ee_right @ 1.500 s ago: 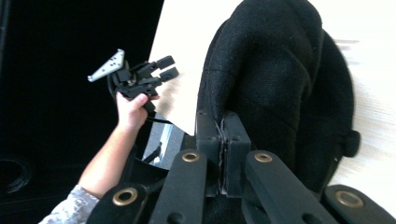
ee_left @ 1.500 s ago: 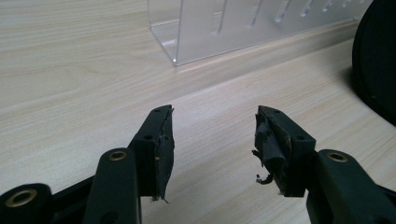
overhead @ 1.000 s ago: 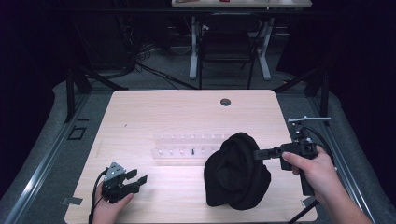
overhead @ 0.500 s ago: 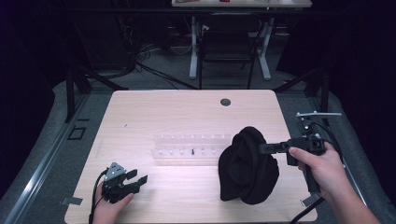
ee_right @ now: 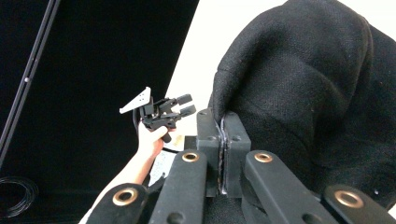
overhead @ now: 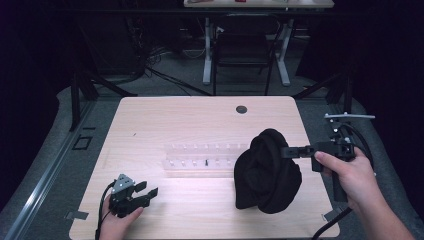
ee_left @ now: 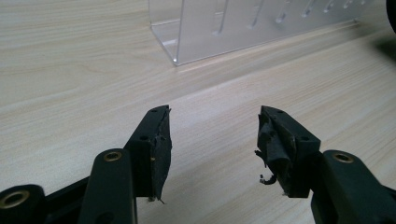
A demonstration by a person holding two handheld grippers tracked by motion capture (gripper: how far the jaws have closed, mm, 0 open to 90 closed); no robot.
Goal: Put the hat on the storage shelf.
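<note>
Right claw (overhead: 286,151) pinching black cloth (overhead: 267,172) – lifted higher, cloth dragged right across desk (overhead: 200,115); left claw (overhead: 145,192) spread, just opened wider, nothing between.

A black knitted cloth (overhead: 267,172), thick and coarse in weave, hangs bunched in heavy folds near the table's (overhead: 165,117) right edge. Its upper fold is pinched and lifted, the lower bulk sagging onto the wood just right of the clear rack's end.
</note>
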